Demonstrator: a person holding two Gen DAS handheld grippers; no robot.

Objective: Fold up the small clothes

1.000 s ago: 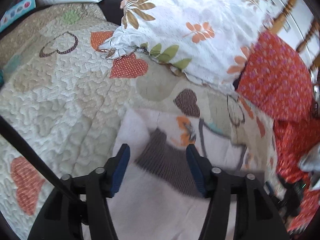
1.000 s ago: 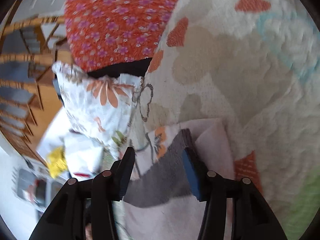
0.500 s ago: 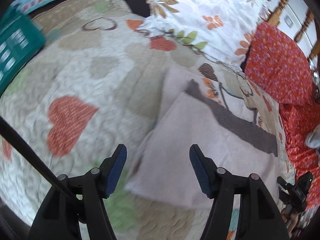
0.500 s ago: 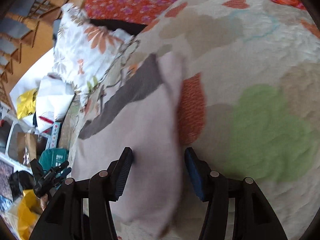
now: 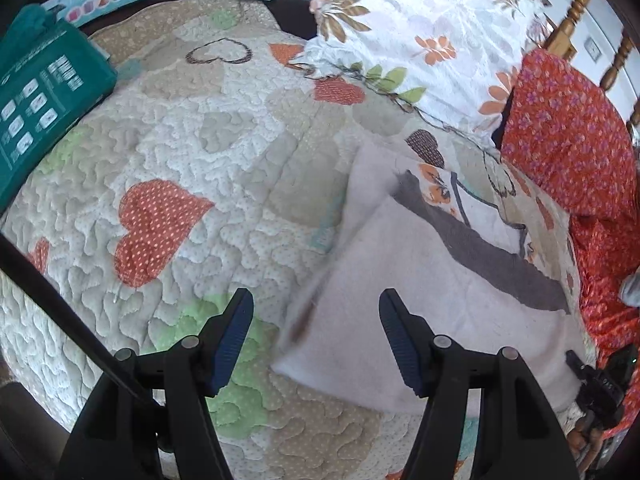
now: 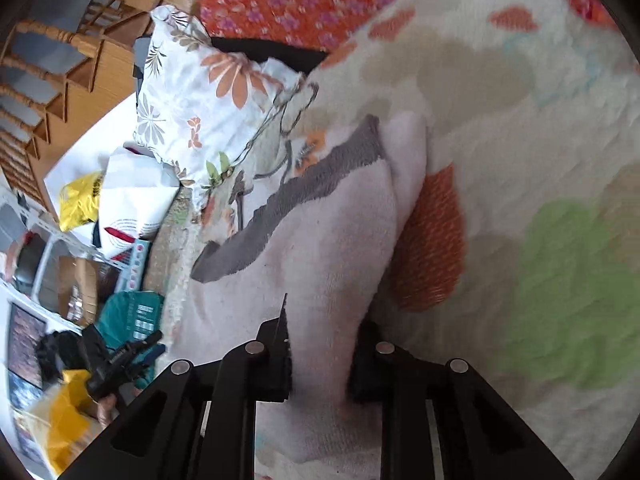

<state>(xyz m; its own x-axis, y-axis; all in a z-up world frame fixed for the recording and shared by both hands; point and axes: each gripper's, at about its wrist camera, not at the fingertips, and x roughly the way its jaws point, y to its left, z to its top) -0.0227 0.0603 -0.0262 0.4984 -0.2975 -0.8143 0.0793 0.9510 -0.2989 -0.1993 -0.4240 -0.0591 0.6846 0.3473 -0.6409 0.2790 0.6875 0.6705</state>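
Observation:
A small pale pink garment (image 5: 420, 300) with a grey band and a printed front lies folded on the quilted bed cover (image 5: 200, 168). My left gripper (image 5: 316, 336) is open and hovers over the garment's near left corner, holding nothing. My right gripper (image 6: 320, 352) is shut on the garment's near edge (image 6: 320, 280), with pink cloth bunched between its jaws. The grey band (image 6: 288, 208) runs across the garment beyond the fingers. The right gripper also shows in the left wrist view (image 5: 600, 380) at the garment's far right edge.
A white floral pillow (image 5: 420, 32) and an orange floral pillow (image 5: 568, 140) lie at the head of the bed. A teal box (image 5: 36, 100) sits at the bed's left side. A wooden headboard (image 5: 576, 12) stands behind the pillows. Bags and clutter (image 6: 80, 200) lie beyond the bed.
Both grippers have drawn back from the garment's grey band toward its near edge. The right gripper has closed on the pink cloth. The left gripper stays open.

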